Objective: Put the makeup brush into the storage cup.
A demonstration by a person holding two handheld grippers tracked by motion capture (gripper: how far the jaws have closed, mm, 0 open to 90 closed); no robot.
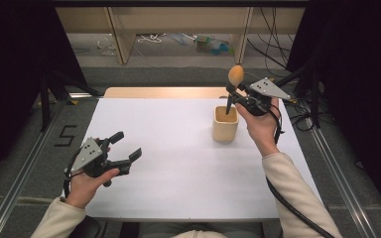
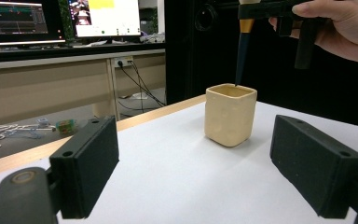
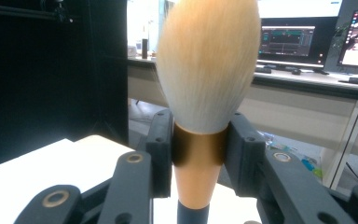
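High view shows right gripper [image 1: 239, 94] clamping the makeup brush [image 1: 235, 75]; lower it straight into the square cup [image 1: 225, 130], while left gripper [image 1: 127, 148] rests open.

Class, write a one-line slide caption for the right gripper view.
Right gripper clamps the gold ferrule of a makeup brush, its fluffy bristles upright.

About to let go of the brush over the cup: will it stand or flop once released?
The brush looks top-heavy: bushy head, thin tapered handle, so it probably leans on the rim. The cup looks squat and thick-walled, unlikely to tip. The right gripper fingers clamp the smooth ferrule, which may slip.
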